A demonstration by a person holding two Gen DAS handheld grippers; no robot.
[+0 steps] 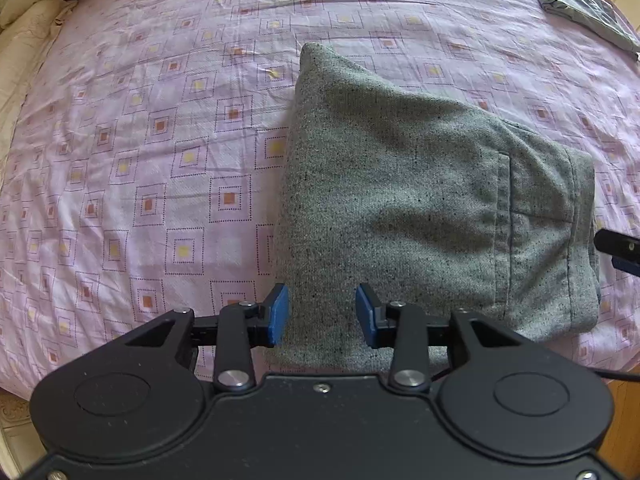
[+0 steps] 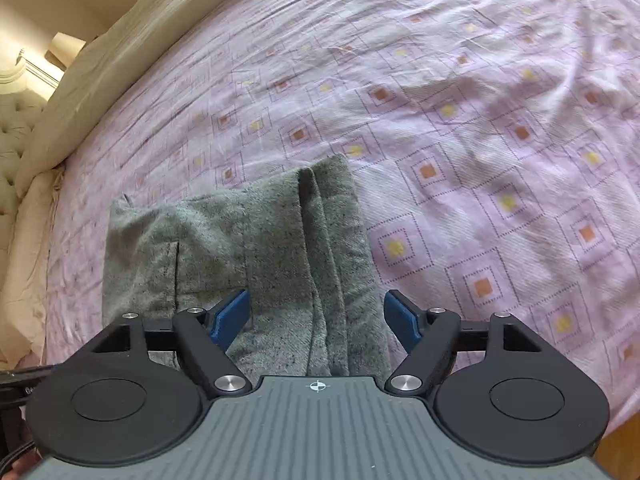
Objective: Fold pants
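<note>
Grey pants (image 1: 420, 200) folded into a bundle on pink bedsheet (image 1: 140, 140), near the bed's edge.
Left gripper (image 1: 322, 314) part-open, right gripper (image 2: 316, 316) wide open, both empty above cloth. Soft, light, floppy knit; best pinched at a folded edge.

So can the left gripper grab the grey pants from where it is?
Probably yes: the left gripper hangs open right over the near edge of the folded grey pants, with nothing in between.

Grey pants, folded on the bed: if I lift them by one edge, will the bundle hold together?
Probably not: the grey pants look like soft knit, so loose layers would likely droop open. Stacked folds seem thick, so pinch several layers.
</note>
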